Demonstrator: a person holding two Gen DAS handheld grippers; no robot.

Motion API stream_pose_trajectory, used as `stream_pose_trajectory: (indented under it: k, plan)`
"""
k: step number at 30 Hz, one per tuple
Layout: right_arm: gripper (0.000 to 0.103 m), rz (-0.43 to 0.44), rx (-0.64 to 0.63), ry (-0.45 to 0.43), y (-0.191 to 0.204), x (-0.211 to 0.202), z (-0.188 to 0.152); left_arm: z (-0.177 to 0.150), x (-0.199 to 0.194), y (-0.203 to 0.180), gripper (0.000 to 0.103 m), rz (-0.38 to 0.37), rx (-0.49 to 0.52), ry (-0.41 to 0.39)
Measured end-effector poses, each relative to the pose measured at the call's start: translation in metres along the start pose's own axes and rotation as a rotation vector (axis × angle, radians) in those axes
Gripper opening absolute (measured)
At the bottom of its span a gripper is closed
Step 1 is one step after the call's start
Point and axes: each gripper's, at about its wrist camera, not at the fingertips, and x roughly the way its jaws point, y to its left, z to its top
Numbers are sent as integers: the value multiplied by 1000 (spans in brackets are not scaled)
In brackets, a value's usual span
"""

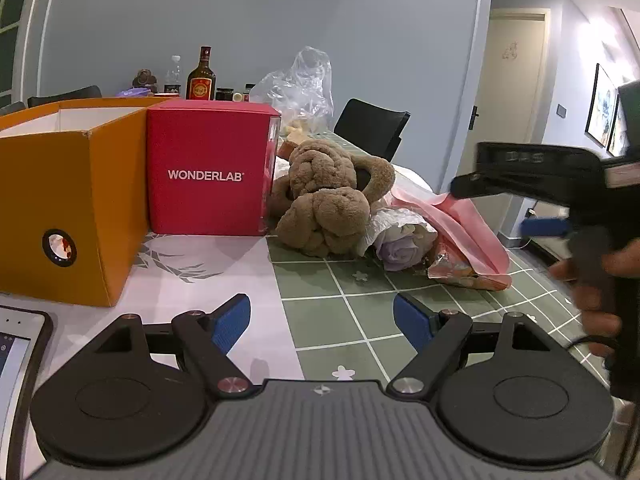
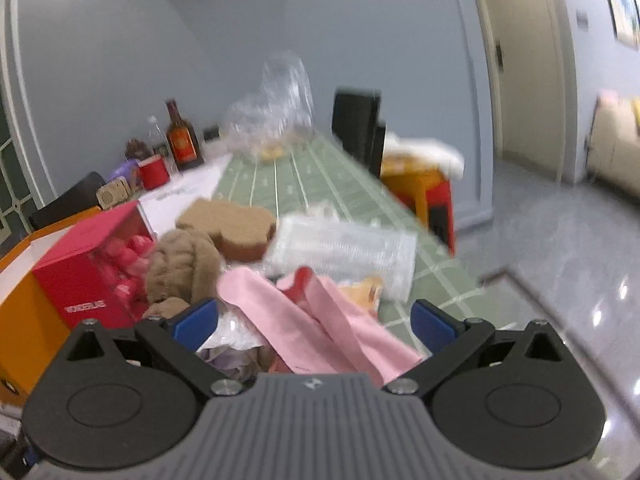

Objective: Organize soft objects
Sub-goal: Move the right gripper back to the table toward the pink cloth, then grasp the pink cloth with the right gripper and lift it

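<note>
The left claw (image 1: 322,322) hovers wide open and empty over the green-checked worktop (image 1: 360,312), well short of the brown knotted plush (image 1: 328,196) lying beside the red box (image 1: 210,170). The right claw (image 2: 314,326) is likewise spread wide, gripping nothing, poised just above the pink cloth (image 2: 320,320) heaped beside the plush.

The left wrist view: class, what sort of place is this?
Probably a home dining room: a table under a green grid-patterned tablecloth, a black dining chair beside it, and framed pictures near a cream interior door.
</note>
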Motion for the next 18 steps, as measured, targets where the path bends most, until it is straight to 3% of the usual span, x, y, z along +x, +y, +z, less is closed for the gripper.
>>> stream_pose_trajectory:
  k: [3,6,8,11,18]
  plan:
    - [99,-6,10,60,-4,18,-5,0,1,-1,95,-3,5,8]
    - [95,-9,-6,59,-4,23,-13,2,4,0,95,-5,7,28]
    - [80,-9,1,56,-6,24,-17,2,6,2,95,2,-3,38]
    - [66,-22,-21,29,-7,19,-22,3,8,5,95,16,-25,51]
    - [55,-68,-92,-60,5,-5,-40,16,10,-1,95,45,-3,72]
